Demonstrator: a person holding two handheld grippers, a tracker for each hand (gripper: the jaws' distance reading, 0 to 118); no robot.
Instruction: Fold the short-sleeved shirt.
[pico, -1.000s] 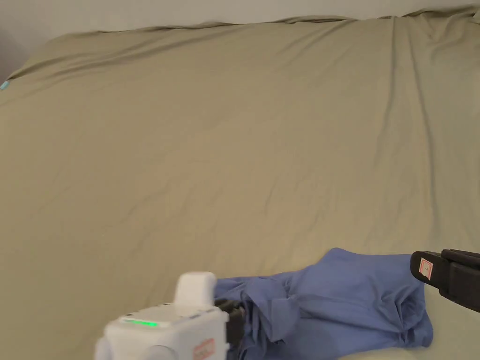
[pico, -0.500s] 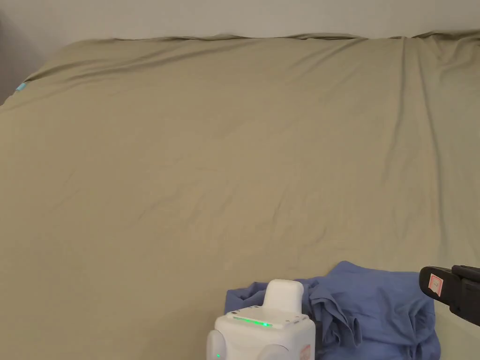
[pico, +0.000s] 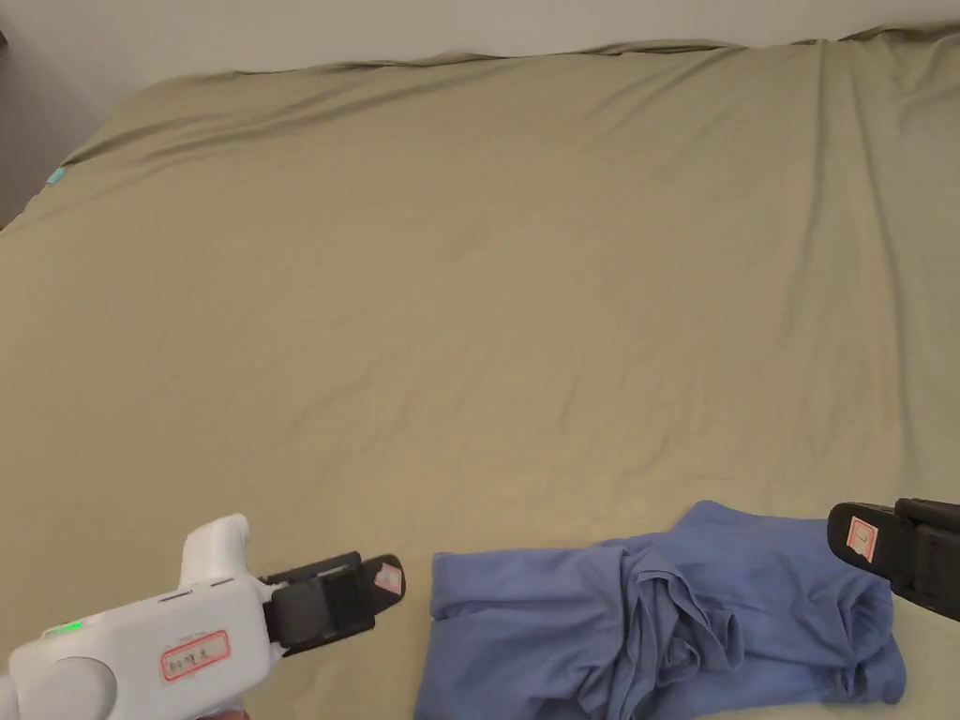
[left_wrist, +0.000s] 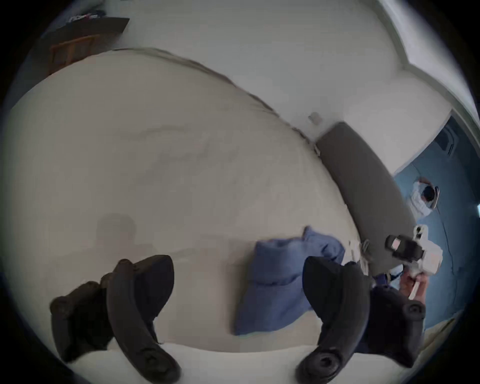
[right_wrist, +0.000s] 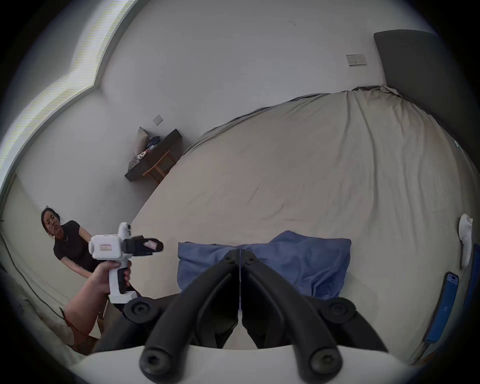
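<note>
Spreading wide with nothing between them, the left gripper's (left_wrist: 237, 285) fingers (left_wrist: 137, 298) hang just off the left end of the blue shirt (pico: 656, 623), clear of the cloth. The right gripper's (right_wrist: 240, 250) fingers (right_wrist: 262, 272) are pressed together (empty, as far as the right gripper view shows) over the shirt's right end. The shirt lies rumpled at the near edge of the bed (pico: 487, 281).

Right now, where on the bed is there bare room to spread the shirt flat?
The tan bedsheet lies bare from the crumpled blue short-sleeved shirt back to the far wall. Crowded spots: the near edge, where the left tool and right tool flank the shirt.
</note>
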